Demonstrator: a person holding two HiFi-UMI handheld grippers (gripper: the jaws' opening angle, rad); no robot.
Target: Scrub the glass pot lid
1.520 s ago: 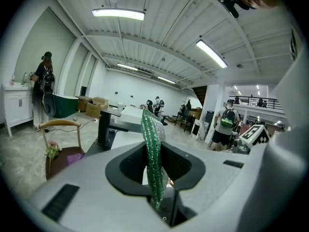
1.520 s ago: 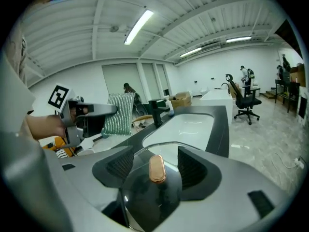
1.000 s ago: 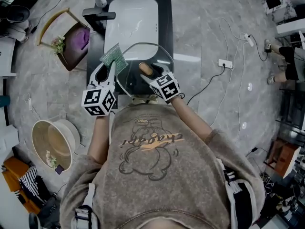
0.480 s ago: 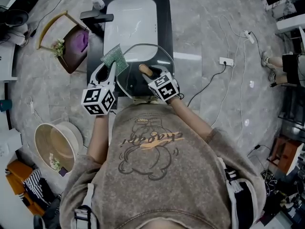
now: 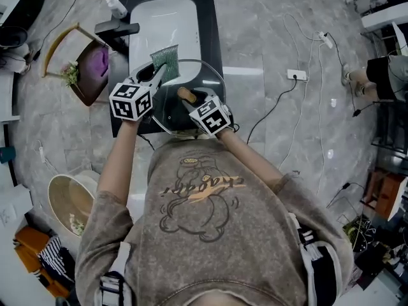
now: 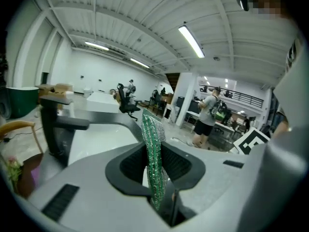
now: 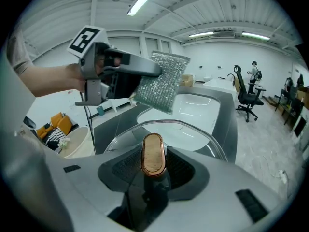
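Centrally, in the head view, the glass pot lid (image 5: pixel 210 81) is seen raised over the near edge of the black counter (image 5: pixel 210 18), just in front of the white sink basin (image 5: pixel 166 24). The lid is carried by the right gripper (image 5: pixel 191 101), whose jaws are clamped from both sides on the wooden knob (image 5: pixel 185 95). In the right gripper view the knob (image 7: pixel 153 153) is shown upright between the pads of that gripper (image 7: pixel 153 170), with the clear dome (image 7: pixel 198 134) spread out beyond it.

The green scrub pad (image 5: pixel 166 60) is pinched by its lower edge in the left gripper (image 5: pixel 157 75). In the left gripper view the pad (image 6: pixel 153 149) is seen edge-on, standing up between the closed jaws (image 6: pixel 155 175).

From the right gripper view, the pad (image 7: pixel 161 81) is held by the left gripper (image 7: pixel 120 74) just above the far rim of the lid. Whether pad and glass touch cannot be told.

A dark faucet (image 5: pixel 118 28) is mounted at the basin's left side.
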